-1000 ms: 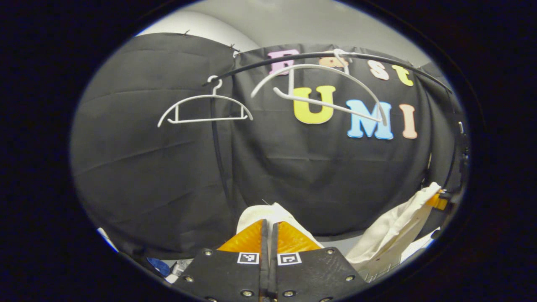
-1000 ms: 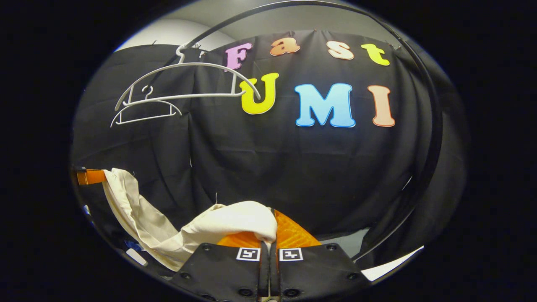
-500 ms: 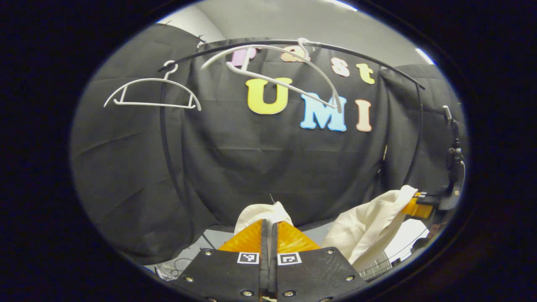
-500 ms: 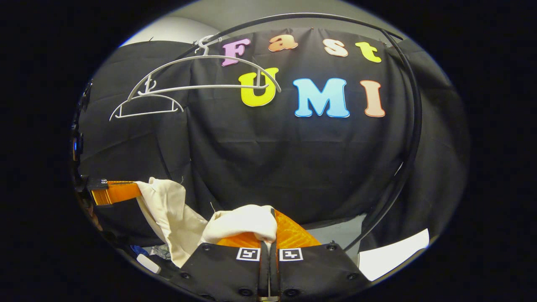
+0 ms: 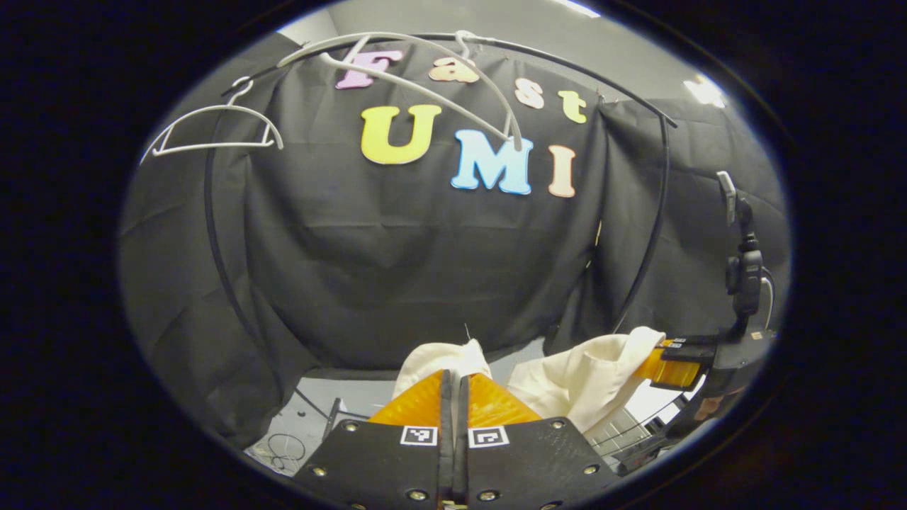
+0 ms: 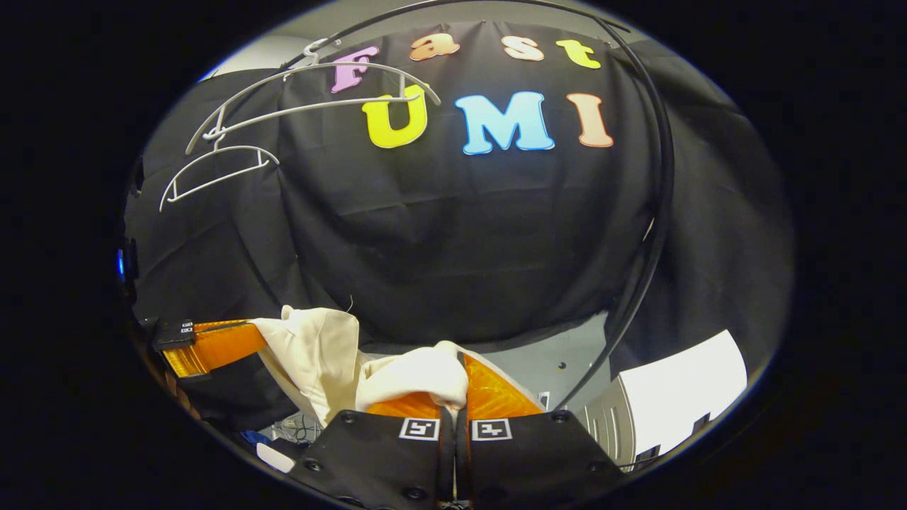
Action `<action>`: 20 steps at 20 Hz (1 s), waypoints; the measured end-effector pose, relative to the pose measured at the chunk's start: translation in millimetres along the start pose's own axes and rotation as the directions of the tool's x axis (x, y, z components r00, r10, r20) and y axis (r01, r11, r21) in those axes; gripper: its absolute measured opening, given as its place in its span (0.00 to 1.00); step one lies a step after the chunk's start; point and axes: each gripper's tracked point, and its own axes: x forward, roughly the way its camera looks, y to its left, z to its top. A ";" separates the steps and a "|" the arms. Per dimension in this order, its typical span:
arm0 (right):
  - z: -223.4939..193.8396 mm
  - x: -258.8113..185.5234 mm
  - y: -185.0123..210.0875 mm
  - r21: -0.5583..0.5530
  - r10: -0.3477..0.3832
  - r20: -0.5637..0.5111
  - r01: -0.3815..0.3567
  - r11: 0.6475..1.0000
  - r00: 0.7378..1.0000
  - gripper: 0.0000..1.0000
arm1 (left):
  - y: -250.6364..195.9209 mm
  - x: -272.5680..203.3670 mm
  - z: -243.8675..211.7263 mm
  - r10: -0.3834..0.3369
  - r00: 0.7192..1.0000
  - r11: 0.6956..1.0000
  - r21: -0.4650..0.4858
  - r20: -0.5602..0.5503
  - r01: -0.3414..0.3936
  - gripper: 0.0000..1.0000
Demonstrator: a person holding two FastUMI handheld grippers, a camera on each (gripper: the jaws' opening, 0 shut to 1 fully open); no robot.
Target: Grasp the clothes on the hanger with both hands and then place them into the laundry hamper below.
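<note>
A cream garment (image 5: 592,372) hangs slack between my two grippers, off the hangers. In the left gripper view my left gripper (image 5: 453,377) is shut on one bunched end of it (image 5: 439,356), and my right gripper (image 5: 662,358) grips the other end at the right. In the right gripper view my right gripper (image 6: 459,363) is shut on a fold of the garment (image 6: 407,372), with my left gripper (image 6: 237,338) holding the cloth at the left. The white slatted hamper (image 6: 673,397) sits low at the right. Two bare white hangers (image 6: 312,92) (image 6: 212,166) hang on the black rail above.
The black arched rail (image 5: 655,212) curves down on the right side. A camera on a stand (image 5: 740,269) stands at the far right. Cables (image 5: 280,450) lie on the grey floor at the lower left. The hamper's wire rim (image 5: 631,432) shows below the garment.
Both grippers have come down and closer together with the garment, which sags more. The hangers and rail now sit higher in both views, and more of the hamper and floor shows.
</note>
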 end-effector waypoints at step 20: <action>-94.7 40.4 -19.3 0.003 -0.066 -0.308 0.071 0.997 0.949 0.05 | 17.2 56.8 -110.6 0.042 0.974 0.999 0.014 -0.222 -0.040 0.01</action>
